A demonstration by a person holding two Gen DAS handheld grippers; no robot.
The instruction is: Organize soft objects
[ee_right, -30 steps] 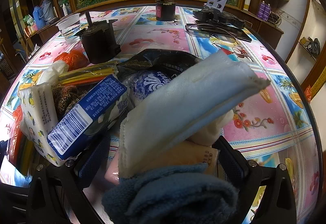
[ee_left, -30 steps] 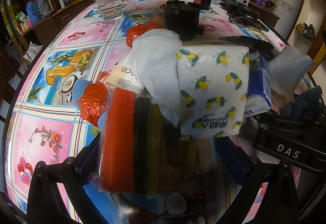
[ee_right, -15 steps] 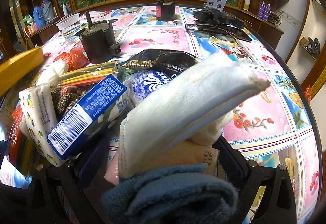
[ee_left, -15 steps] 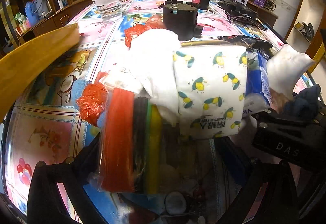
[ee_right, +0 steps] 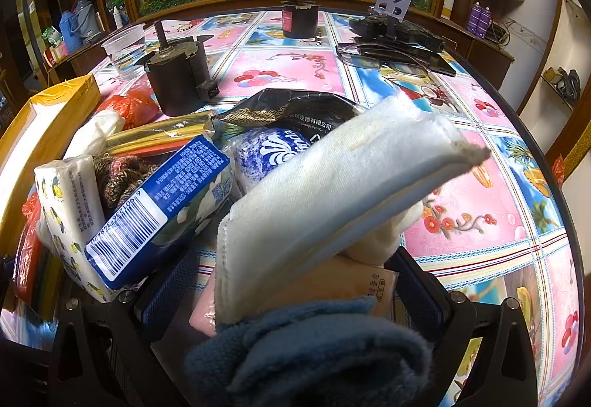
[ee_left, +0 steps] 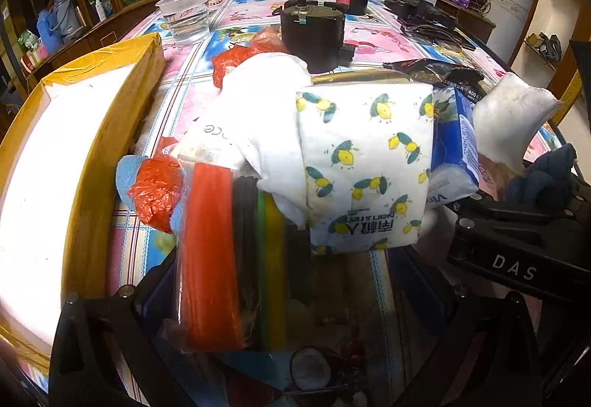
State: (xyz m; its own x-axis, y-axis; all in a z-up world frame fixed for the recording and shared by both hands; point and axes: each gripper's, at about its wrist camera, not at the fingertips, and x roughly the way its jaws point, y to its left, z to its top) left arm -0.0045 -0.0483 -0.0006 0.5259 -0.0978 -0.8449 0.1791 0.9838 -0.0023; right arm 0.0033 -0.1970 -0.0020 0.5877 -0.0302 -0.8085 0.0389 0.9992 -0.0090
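Note:
A heap of soft things lies on the flowered tablecloth. In the left wrist view a lemon-print tissue pack, a white cloth, a bag of coloured strips and red plastic bags sit between and ahead of my left gripper, whose jaws stand wide apart. In the right wrist view a folded white cloth, a dark blue towel and a pink pack lie between the spread jaws of my right gripper. A blue tissue pack lies to its left.
A box with yellow-taped rim and white inside stands at the left edge. A black motor, a clear plastic cup, a dark jar, glasses and black gear sit further back.
The yellow-rimmed box has come in from the left and now stands beside the heap. Both grippers and the soft things have barely moved.

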